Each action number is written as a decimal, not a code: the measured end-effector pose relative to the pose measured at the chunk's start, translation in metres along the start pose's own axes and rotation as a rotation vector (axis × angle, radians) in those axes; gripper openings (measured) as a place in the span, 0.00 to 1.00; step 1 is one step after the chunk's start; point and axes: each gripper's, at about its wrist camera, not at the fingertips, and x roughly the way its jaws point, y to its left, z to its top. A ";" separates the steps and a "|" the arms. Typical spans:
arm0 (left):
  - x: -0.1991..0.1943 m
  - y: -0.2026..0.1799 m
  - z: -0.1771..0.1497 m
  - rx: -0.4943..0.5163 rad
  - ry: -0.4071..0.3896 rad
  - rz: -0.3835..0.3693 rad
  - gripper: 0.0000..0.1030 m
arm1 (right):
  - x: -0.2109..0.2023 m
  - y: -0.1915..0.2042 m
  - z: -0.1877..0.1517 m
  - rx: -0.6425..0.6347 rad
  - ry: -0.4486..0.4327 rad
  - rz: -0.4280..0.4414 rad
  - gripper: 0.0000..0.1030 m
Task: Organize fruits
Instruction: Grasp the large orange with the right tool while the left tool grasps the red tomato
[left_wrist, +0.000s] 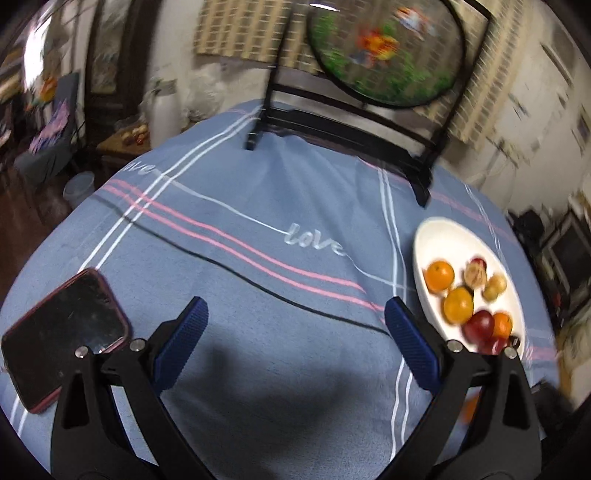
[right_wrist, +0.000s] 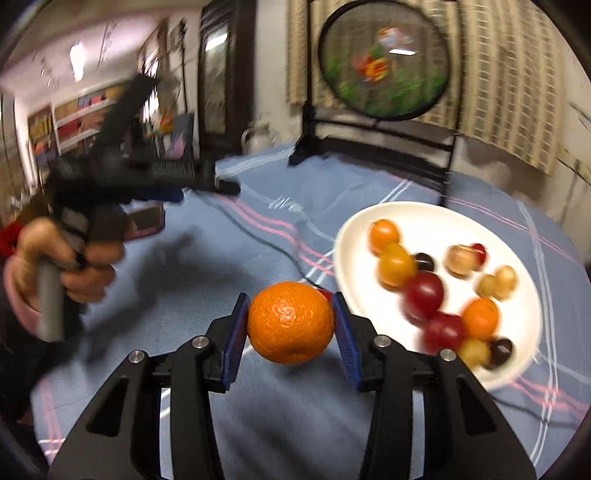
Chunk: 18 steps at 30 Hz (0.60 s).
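Observation:
My right gripper (right_wrist: 291, 319) is shut on an orange (right_wrist: 290, 322) and holds it above the blue cloth, just left of the white oval plate (right_wrist: 436, 218). The plate holds several small fruits: oranges, red ones and yellow-brown ones. In the left wrist view the same plate (left_wrist: 439, 232) lies at the right with its fruit, an orange (left_wrist: 439, 276) among them. My left gripper (left_wrist: 295, 314) is open and empty over the bare cloth, left of the plate. It also shows in the right wrist view (right_wrist: 207, 184), held by a hand at the left.
A phone in a pink case (left_wrist: 62, 332) lies on the cloth at the left. A black stand with a round painted screen (left_wrist: 384, 51) stands at the table's far edge. A thin black cable (left_wrist: 258, 284) crosses the striped blue tablecloth (left_wrist: 258, 206).

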 end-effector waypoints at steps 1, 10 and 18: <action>0.002 -0.007 -0.002 0.037 0.002 -0.008 0.95 | -0.009 -0.004 -0.002 0.020 -0.018 0.005 0.44; 0.012 -0.087 -0.046 0.478 0.050 -0.192 0.91 | -0.042 -0.029 -0.012 0.132 -0.050 0.061 0.44; 0.027 -0.110 -0.054 0.563 0.075 -0.247 0.77 | -0.059 -0.040 -0.010 0.215 -0.064 0.086 0.44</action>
